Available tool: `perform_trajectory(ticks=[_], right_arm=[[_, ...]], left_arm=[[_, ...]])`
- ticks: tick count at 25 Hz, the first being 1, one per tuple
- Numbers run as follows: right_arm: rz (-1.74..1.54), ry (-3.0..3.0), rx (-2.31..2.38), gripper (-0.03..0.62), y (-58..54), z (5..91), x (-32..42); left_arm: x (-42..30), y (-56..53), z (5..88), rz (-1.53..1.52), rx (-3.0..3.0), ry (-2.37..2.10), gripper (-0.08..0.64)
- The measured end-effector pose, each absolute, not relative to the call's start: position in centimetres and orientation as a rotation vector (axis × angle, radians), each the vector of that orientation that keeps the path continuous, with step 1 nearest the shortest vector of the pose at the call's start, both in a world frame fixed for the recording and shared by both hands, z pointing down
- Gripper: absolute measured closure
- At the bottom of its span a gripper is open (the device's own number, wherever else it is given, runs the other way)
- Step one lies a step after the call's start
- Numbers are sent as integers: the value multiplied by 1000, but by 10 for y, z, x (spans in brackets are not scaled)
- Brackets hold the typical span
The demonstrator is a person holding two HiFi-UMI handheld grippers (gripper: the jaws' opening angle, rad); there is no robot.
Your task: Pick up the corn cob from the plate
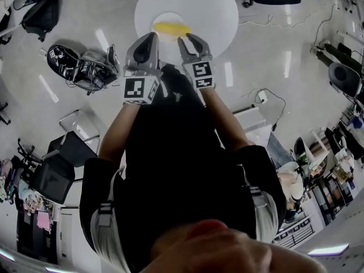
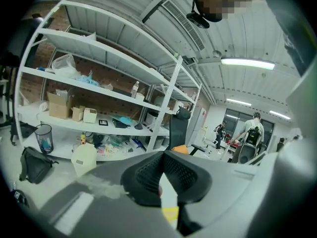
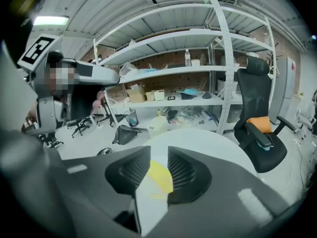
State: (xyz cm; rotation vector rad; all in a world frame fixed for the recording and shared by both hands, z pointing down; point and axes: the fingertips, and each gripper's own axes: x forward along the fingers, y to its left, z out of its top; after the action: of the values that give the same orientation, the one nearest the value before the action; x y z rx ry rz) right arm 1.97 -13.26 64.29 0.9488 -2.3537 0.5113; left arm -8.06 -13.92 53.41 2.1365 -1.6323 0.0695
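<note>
The jaws of my right gripper [image 1: 187,38] are parting, nothing between them yet, aimed at the corn [image 1: 170,28] lying on the plate [image 1: 161,17] just ahead so they can straddle it, while my left gripper [image 1: 152,36] hangs alongside, closed and empty.

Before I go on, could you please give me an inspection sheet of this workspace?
Surface: round white table, carrying only the plate.
Job's things: yellow corn cob lying on a white plate, untouched.
Clutter: nothing seen on the table; bags on the floor beside it.
Grippers: left gripper jaw tips together, empty; right gripper jaws opening, nothing between them; both close to the plate, neither touching the cob.
Cables: loose floor cable to the right of the table.
Surroundings: white shelving with boxes, black office chair.
</note>
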Motion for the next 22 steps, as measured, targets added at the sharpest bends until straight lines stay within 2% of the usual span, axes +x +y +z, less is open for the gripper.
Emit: perform_trajectory(ticks=[14,22], right_arm=[[488,-2205,758,386,-145,715,12],[366,-2130,562,318,-138,750,4]], left_arm=[[-93,-173,565,93,2086,-1612,554],[-99,-187,576,85,2063,-1610,554]])
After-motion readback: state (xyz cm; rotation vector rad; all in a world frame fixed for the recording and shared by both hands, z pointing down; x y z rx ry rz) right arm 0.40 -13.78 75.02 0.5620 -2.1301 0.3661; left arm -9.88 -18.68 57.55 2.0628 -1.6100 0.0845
